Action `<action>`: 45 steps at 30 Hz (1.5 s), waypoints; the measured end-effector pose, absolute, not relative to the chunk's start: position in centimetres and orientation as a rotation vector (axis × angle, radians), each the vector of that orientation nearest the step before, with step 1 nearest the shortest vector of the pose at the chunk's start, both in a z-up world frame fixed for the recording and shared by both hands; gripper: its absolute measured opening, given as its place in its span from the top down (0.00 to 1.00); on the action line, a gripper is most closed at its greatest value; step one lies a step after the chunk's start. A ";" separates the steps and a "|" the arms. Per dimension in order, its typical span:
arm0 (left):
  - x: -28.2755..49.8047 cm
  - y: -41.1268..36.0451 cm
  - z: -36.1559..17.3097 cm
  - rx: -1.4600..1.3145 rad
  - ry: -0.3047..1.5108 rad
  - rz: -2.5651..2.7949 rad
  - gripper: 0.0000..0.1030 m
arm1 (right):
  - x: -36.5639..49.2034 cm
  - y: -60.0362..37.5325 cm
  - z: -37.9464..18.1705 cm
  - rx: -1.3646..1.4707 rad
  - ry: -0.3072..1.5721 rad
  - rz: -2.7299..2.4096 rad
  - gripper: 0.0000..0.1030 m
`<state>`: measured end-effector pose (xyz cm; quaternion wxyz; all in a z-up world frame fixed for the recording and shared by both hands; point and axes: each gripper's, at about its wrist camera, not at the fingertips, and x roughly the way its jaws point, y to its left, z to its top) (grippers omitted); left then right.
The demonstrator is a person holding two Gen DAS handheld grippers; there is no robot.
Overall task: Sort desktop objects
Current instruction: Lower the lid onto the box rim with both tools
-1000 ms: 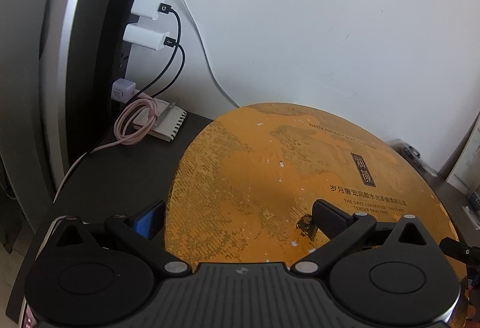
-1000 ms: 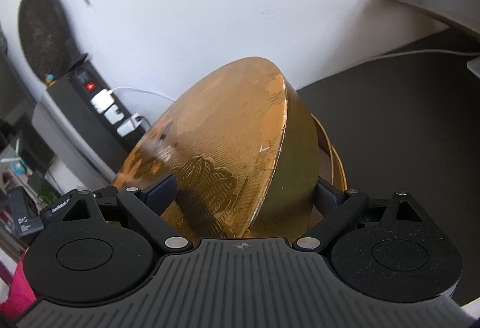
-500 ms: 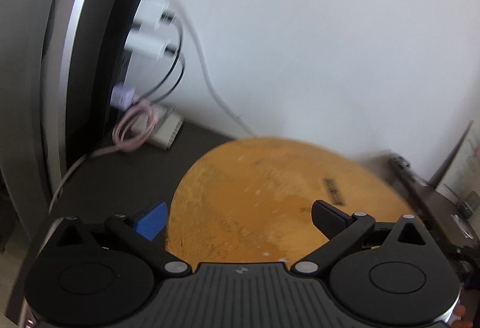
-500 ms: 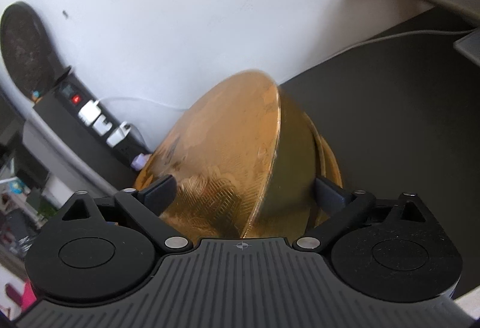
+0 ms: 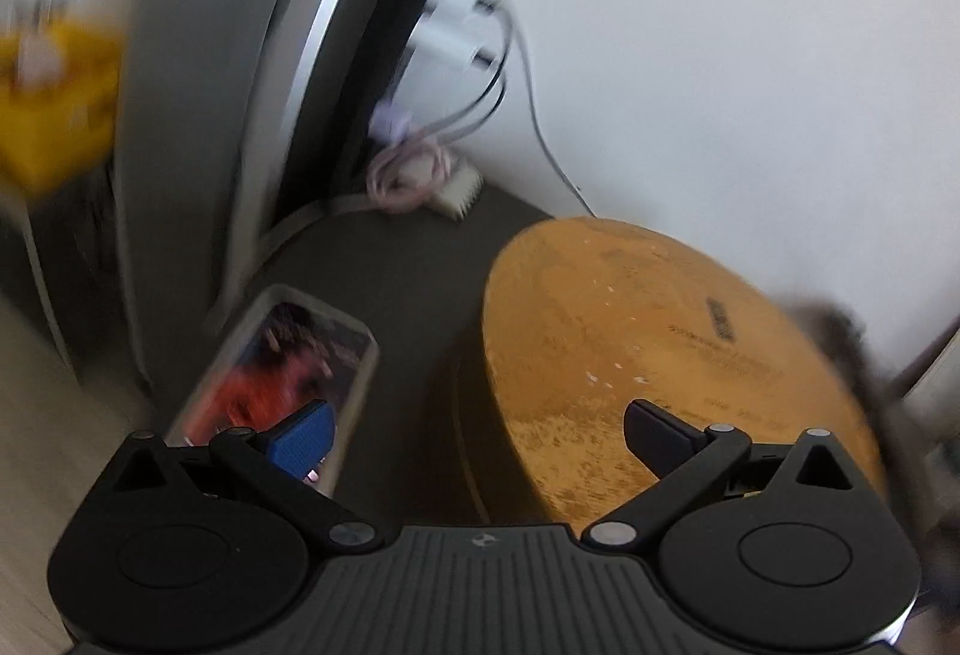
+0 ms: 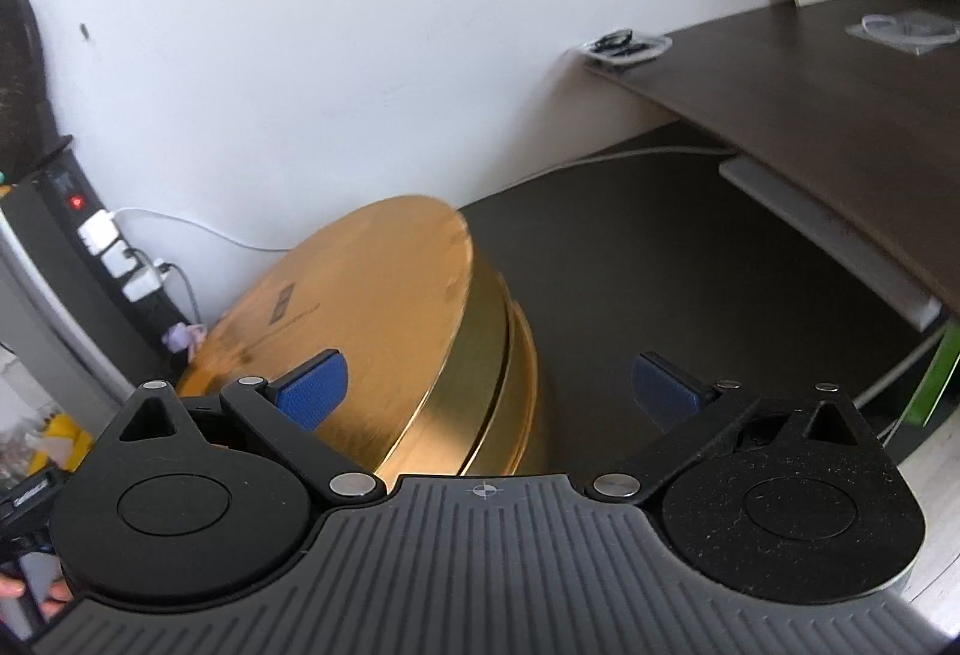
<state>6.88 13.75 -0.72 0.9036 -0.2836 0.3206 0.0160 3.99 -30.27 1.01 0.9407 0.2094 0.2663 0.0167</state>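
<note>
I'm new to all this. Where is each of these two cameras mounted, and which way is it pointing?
Left wrist view: sits on the left claw, looking along its open fingers at the round gold box, a phone and plugged-in chargers; only the claw shows.
Right wrist view: sits on the right claw, open, facing the gold box, the white wall and a dark desk; the claw shows, with fingertips at the lower left edge.
Shared: both see the gold box and the chargers.
</note>
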 end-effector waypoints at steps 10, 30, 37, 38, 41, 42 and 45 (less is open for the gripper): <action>9.9 16.2 -2.7 -0.804 0.625 -0.032 0.01 | 5.2 -28.1 0.1 0.371 0.582 -0.027 0.00; 15.1 16.4 -4.8 -0.862 0.658 -0.122 0.01 | 14.9 -28.5 -2.0 0.398 0.607 0.021 0.03; 15.7 15.0 -4.0 -0.816 0.684 -0.198 0.01 | 16.2 -28.2 -2.4 0.404 0.616 0.060 0.07; 15.7 14.8 -3.8 -0.802 0.689 -0.192 0.01 | 16.3 -28.3 -2.5 0.415 0.619 0.070 0.07; 15.6 14.5 -3.4 -0.776 0.701 -0.186 0.01 | 16.6 -28.4 -3.2 0.460 0.639 0.152 0.10; 15.5 14.4 -3.1 -0.775 0.700 -0.183 0.01 | 16.6 -28.3 -3.3 0.463 0.638 0.170 0.10; 15.1 14.2 -2.3 -0.757 0.687 -0.175 0.01 | 16.4 -27.8 -3.5 0.430 0.621 0.161 0.10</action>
